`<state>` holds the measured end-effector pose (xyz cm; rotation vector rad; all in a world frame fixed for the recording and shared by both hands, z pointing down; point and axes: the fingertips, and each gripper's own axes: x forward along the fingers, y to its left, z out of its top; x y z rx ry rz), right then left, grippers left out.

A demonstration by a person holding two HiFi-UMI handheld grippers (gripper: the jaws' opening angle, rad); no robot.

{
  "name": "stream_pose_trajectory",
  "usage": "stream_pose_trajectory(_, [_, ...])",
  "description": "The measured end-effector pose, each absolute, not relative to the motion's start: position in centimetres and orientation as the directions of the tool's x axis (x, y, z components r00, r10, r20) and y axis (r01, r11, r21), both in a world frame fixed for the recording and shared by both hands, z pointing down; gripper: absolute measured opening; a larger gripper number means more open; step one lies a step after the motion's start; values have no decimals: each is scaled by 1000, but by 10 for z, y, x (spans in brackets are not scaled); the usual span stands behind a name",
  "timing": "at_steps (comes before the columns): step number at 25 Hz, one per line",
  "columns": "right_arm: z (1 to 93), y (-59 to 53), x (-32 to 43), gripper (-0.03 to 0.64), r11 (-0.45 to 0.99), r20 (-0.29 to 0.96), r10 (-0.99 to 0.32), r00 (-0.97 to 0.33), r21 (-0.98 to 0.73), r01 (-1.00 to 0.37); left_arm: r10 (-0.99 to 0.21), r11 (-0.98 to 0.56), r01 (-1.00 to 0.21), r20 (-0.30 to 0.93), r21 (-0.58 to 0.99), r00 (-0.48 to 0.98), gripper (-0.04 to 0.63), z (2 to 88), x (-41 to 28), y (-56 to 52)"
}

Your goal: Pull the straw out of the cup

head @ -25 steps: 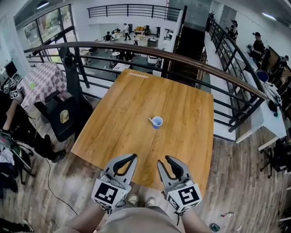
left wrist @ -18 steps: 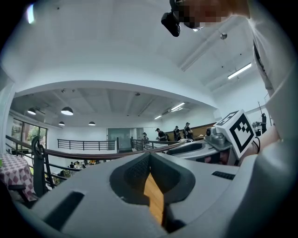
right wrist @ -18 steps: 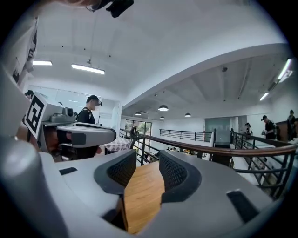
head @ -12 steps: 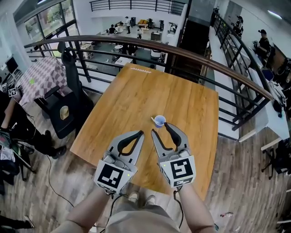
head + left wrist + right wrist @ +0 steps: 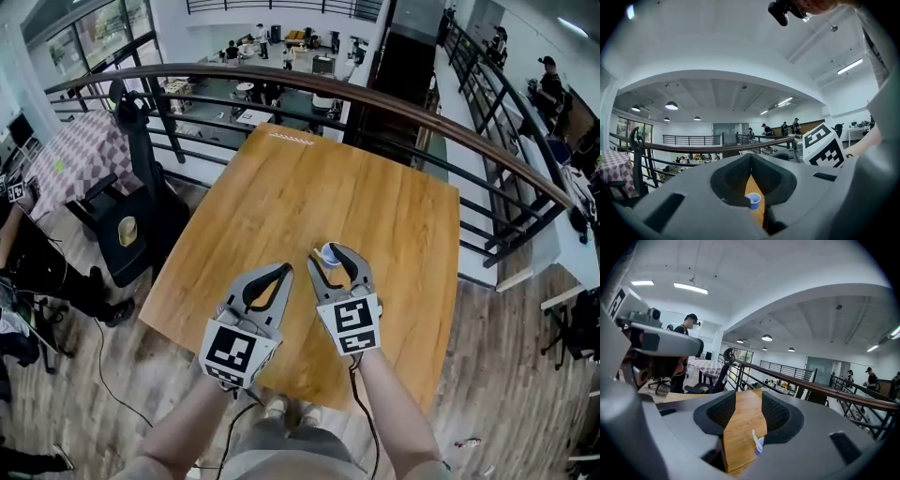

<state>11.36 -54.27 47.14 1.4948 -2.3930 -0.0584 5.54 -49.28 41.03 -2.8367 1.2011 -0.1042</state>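
Though spread wide on the right gripper (image 5: 749, 398), pinched nothing: saw only bare wood of the table (image 5: 309, 187) between the ribbed pads (image 5: 723, 411). Found the small blue cup (image 5: 760, 446) upright on that wood, just ahead of the tips and low in the gap, half hidden by the pad on the picture's right. Found the white straw (image 5: 753, 437) leaning out of it, up and to the left, free in the open space and touching neither pad. Judged this the approach, with the straw not yet taken. Called for centring the gap on the straw alone, not on the cup: shifting the gripper sideways to bring the stem midway, then going in above the rim to catch the stem and nothing more. Seemed wise to close gently, given a thin tube likely to flatten or skid under a hard squeeze, and to draw along the straw's own lean rather than straight up, for fear of tipping so light a cup or dragging it along. On the left gripper (image 5: 283, 270), by contrast, met at the tips with nothing caught; pointed level beside its partner, toward the same cup, glimpsed through the slit between its pads. Looked a fair candidate for steadying the cup, but needed opening first; otherwise best kept clear of the rim. Farther out, noted the table's far edge and, past it, the curved railing (image 5: 375, 101) over a lower floor.
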Motion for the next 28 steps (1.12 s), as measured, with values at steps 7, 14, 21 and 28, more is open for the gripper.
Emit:
stream_pose_trajectory(7, [550, -577, 124, 166, 451, 370, -858, -355, 216, -866, -719, -694, -719, 93, -40, 689, 14, 461, 57, -516])
stream_pose_trajectory(14, [626, -609, 136, 166, 456, 490, -815, -309, 214, -864, -704, -702, -712, 142, 9, 696, 14, 518, 59, -527])
stream_pose_trajectory(21, [673, -626, 145, 163, 453, 567, -775, -278, 193, -870, -678, -715, -698, 208, 39, 705, 15, 562, 59, -522])
stream_pose_trajectory(28, [671, -636, 157, 68, 399, 543, -815, -203, 270, -876, -666, -726, -687, 211, 40, 716, 14, 567, 58, -512])
